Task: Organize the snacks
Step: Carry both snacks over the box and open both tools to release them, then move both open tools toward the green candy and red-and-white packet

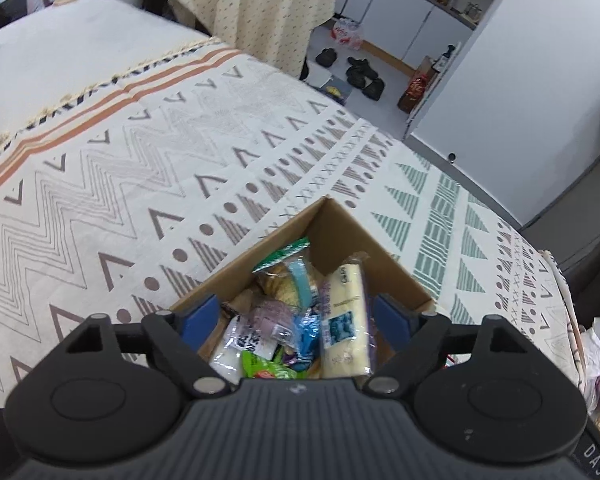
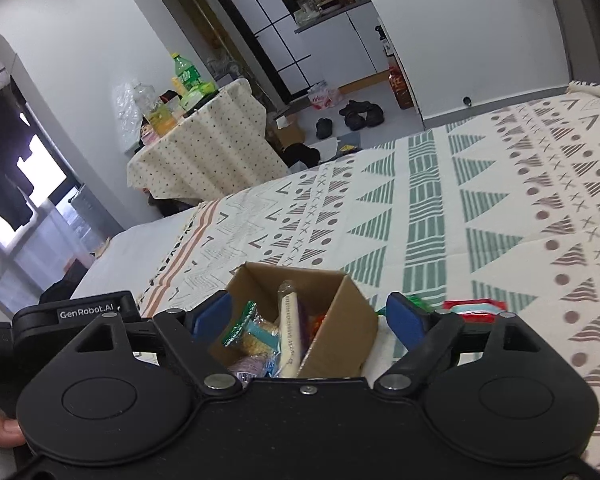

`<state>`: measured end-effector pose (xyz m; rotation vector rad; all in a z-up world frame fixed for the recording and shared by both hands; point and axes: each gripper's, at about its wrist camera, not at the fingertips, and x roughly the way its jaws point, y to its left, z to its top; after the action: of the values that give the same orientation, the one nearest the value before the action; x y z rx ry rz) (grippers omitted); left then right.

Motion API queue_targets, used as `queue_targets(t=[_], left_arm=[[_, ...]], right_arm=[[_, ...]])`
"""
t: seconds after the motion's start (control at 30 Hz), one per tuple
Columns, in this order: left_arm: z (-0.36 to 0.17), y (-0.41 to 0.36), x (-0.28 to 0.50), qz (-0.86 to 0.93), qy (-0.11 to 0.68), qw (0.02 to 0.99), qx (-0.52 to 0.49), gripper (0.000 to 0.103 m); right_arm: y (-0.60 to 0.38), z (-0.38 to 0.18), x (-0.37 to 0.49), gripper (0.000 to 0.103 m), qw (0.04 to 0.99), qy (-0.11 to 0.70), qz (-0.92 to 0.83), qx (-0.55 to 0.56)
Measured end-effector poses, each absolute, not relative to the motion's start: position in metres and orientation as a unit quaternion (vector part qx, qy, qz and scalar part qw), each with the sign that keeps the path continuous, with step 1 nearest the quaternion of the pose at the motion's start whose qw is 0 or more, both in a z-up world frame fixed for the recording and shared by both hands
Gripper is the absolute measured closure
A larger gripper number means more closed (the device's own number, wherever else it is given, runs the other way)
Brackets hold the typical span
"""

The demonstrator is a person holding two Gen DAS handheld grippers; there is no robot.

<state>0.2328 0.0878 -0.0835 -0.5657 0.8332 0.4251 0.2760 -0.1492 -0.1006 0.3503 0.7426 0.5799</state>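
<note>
On the left, the left gripper [image 1: 296,316] hangs over the open brown cardboard box [image 1: 340,236] and points down into it. Its blue pads [image 1: 198,316] stand wide apart and nothing is between them. Right below it the box is full of small snack packets. A long pale packet in clear wrap [image 1: 346,316] lies along the box's right wall, and its long side runs away from the gripper.

The box sits on a bed with a cream patterned blanket [image 1: 120,168].

On the right, the right gripper [image 2: 310,318] is open and empty too. It looks across the top of the same box, which lies straight ahead and a little to its left. Just to the right of the box, outside it, a red and white snack packet [image 2: 474,306] lies flat on the blanket, near the right pad. I think this packet goes next, and the right gripper is the nearer one.
</note>
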Motion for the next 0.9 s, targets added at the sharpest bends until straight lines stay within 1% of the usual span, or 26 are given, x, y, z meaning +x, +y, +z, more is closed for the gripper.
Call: queue_targets(t=[0.03,0.13,0.27,0.33,0.43,0.5,0.63,0.67,0.9], left_arm=[[-0.082,0.084,0.233,0.200,0.396,0.856,-0.264,0.017],[-0.077,0.073,0.233,0.198,0.400,0.858,-0.255,0.014],[-0.072,0.058,0.231,0.194,0.403,0.861,-0.241,0.012],[-0.070,0.051,0.231,0.195,0.406,0.863,-0.230,0.012],[-0.067,0.039,0.231,0.194,0.409,0.864,-0.219,0.010],[-0.066,0.032,0.232,0.197,0.413,0.864,-0.211,0.007],[-0.064,0.018,0.232,0.188,0.410,0.868,-0.209,0.004],[-0.064,0.015,0.232,0.186,0.409,0.869,-0.208,0.000],[-0.061,-0.007,0.235,0.168,0.406,0.875,-0.202,0.000]], right_arm=[[-0.152,-0.098,0.275,0.015,0.878,0.355,0.276,0.166],[-0.161,-0.094,0.273,0.012,0.880,0.355,0.273,0.159],[-0.174,-0.091,0.272,0.009,0.876,0.363,0.276,0.157],[-0.180,-0.090,0.271,0.006,0.875,0.364,0.279,0.155],[-0.192,-0.087,0.270,0.003,0.876,0.362,0.279,0.154],[-0.201,-0.085,0.272,0.001,0.876,0.363,0.277,0.156],[-0.220,-0.084,0.273,0.000,0.877,0.363,0.270,0.162],[-0.225,-0.084,0.274,0.000,0.877,0.363,0.268,0.164],[-0.258,-0.084,0.278,0.000,0.881,0.358,0.253,0.179]])
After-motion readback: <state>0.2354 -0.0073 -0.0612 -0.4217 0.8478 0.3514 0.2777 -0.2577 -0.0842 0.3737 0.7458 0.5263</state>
